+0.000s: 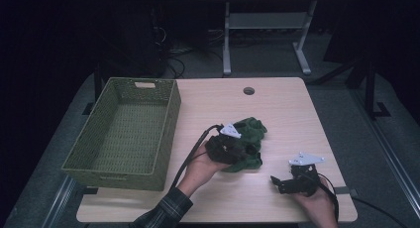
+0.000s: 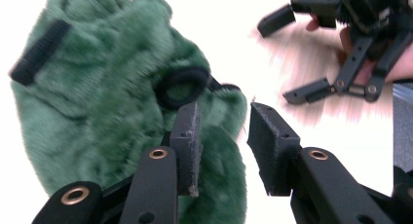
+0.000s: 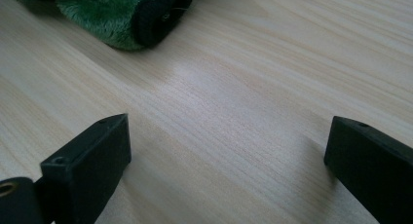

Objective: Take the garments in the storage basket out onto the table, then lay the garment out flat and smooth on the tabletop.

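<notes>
- Wooden table [image 1: 277,104]: bare top ahead of and to the right of both grippers; its near edge runs just behind the right gripper, so there is little room to draw back that way.
- Woven green basket [image 1: 124,134]: open-topped, empty, just left of the left gripper; its near wall stands between the gripper and the inside, so a carry would probably need a lift over the rim.
- Green plush cloth item [image 1: 247,139]: crumpled heap on the table, directly under and ahead of the left gripper, well left of the right one. Judged light, soft, limp and not fragile; pile should grip well against the pads.
- Black trim [image 2: 181,86] on the plush: firmer rolled edge just ahead of the jaws, likely the surest hold; a thick fold would also do.
- Left gripper [image 2: 221,131]: jaws partly spread, nothing between them yet, one pad against the plush.
- Right gripper [image 3: 226,151]: jaws wide apart, empty, low over bare wood.
</notes>
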